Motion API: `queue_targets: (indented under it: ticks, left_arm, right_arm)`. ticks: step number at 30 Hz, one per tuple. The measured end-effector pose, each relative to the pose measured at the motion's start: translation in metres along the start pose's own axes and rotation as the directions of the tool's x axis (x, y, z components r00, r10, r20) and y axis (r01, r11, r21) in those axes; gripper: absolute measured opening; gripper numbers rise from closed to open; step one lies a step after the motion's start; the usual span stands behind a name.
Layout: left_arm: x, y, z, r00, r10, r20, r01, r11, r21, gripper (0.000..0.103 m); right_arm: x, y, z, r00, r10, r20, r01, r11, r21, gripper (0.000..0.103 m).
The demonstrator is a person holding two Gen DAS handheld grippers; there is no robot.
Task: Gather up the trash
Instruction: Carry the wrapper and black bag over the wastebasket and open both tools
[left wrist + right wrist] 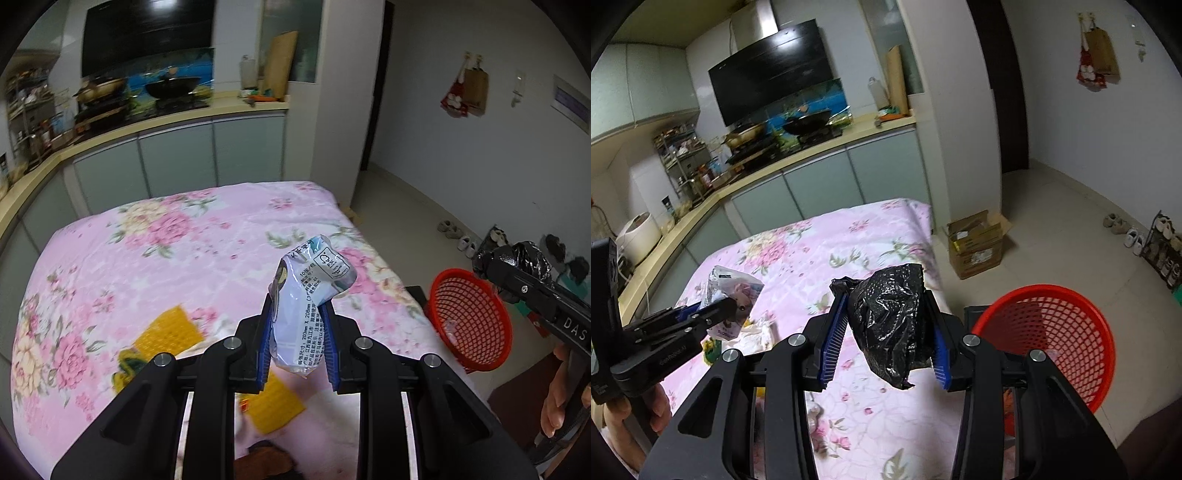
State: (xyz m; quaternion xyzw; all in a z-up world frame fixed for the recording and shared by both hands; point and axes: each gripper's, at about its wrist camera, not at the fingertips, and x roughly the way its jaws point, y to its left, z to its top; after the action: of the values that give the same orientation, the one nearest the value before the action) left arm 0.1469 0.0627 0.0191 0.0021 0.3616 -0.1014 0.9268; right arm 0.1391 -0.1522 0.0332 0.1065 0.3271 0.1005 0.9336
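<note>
I had the left gripper (297, 325) clamped on a tissue pack (308, 295), long axis upright, leaning fwd; right gripper (886, 332) clamped on a crumpled black bag (890, 325), near the red basket (1100, 332).

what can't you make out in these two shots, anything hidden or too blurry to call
- Left wrist view: yellow item on the table, blurred and partly behind the left gripper.
- Both views: the red basket bottom, cut by the right gripper frame.
- Right wrist view: whether the black bag holds anything.

Floral-clothed table (147, 258) bears yellow wrappers (170, 328).
</note>
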Motion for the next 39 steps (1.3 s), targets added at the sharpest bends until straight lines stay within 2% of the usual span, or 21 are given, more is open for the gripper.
queue_targets:
  ticks: [19,32,39]
  left_arm:
    - [0.021,-0.088,0.019,0.988,-0.152,0.008,0.149,0.98,0.134,0.022]
    - [0.044,-0.15,0.008,0.971,-0.234,-0.059,0.241,0.946,0.219,0.022]
    - [0.063,-0.181,0.001,0.962,-0.252,-0.109,0.272,0.926,0.262,0.022]
  right_arm:
    - [-0.033,-0.057,0.003,0.989,-0.137,0.058,0.131,0.986,0.106,0.04]
    - [-0.057,-0.111,-0.015,0.969,-0.243,0.051,0.228,0.953,0.201,0.04]
    - [-0.06,-0.137,-0.022,0.957,-0.288,0.025,0.274,0.931,0.242,0.04]
